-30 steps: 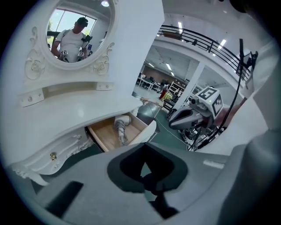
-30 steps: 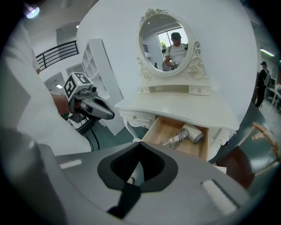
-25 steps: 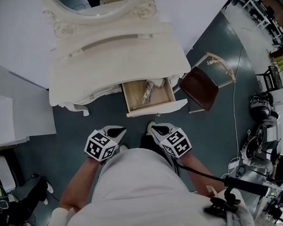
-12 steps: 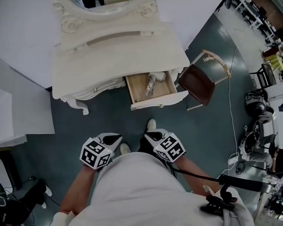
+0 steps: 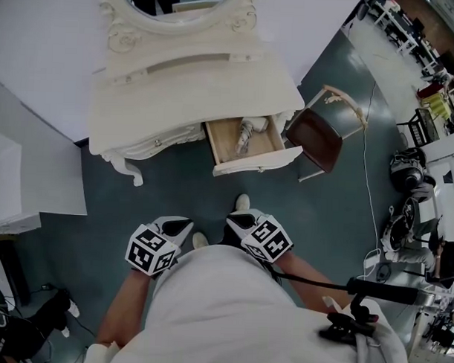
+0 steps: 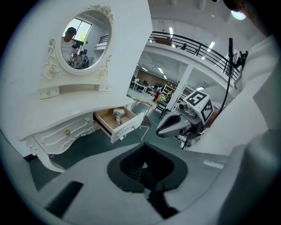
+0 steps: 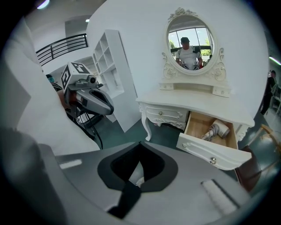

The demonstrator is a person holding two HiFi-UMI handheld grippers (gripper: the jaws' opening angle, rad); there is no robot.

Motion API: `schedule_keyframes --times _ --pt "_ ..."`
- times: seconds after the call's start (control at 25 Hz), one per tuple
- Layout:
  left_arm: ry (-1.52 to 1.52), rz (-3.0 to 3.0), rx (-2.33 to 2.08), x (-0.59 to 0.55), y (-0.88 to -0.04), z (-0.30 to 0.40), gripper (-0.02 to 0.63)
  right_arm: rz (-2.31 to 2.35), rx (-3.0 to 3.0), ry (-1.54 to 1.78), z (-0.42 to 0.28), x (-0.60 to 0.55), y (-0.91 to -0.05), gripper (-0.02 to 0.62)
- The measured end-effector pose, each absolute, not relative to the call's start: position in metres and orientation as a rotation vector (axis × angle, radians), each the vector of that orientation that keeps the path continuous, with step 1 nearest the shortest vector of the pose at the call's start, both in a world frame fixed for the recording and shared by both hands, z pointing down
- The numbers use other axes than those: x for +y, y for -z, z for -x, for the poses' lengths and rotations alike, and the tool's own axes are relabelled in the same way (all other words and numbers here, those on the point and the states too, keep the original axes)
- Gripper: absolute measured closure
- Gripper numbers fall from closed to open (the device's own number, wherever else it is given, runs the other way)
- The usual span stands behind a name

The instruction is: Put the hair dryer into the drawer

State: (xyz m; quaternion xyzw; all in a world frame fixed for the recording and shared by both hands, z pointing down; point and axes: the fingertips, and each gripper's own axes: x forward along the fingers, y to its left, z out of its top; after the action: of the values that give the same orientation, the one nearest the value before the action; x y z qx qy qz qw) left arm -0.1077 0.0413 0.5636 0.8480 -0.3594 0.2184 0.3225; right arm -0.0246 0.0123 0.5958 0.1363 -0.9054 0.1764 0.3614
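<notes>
The pale hair dryer (image 5: 247,133) lies inside the open wooden drawer (image 5: 259,159) of the white dressing table (image 5: 178,86). It also shows in the left gripper view, hair dryer (image 6: 117,115) in drawer (image 6: 125,127), and in the right gripper view, hair dryer (image 7: 215,130) in drawer (image 7: 210,154). My left gripper (image 5: 184,225) and right gripper (image 5: 237,219) hang close to my body, well short of the drawer, over my shoes. Both are shut with nothing in them. Each shows in the other's view: right gripper (image 6: 169,129), left gripper (image 7: 103,105).
A brown-seated chair (image 5: 321,137) stands just right of the drawer. A white shelf unit (image 5: 22,185) is at the left. An oval mirror (image 5: 177,0) tops the table. Cables and equipment (image 5: 404,220) crowd the floor at the right.
Both grippers have drawn back from the dressing table toward my body, staying shut. The table and its open drawer now sit farther off in the head view.
</notes>
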Motion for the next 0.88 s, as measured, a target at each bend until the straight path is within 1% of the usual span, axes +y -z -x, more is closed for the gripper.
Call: schedule_keyframes --times 0.4,0.88 --pt "-0.571 -2.215 -0.999 0.044 -0.561 0.127 0.603 -0.336 -2.337 -0.418 0.037 0.013 -0.590 0.597" --pt "-0.549 -2.211 -1.001 0.047 -0.562 0.125 0.603 -0.347 -2.334 -0.414 0.036 0.018 -0.588 0.597"
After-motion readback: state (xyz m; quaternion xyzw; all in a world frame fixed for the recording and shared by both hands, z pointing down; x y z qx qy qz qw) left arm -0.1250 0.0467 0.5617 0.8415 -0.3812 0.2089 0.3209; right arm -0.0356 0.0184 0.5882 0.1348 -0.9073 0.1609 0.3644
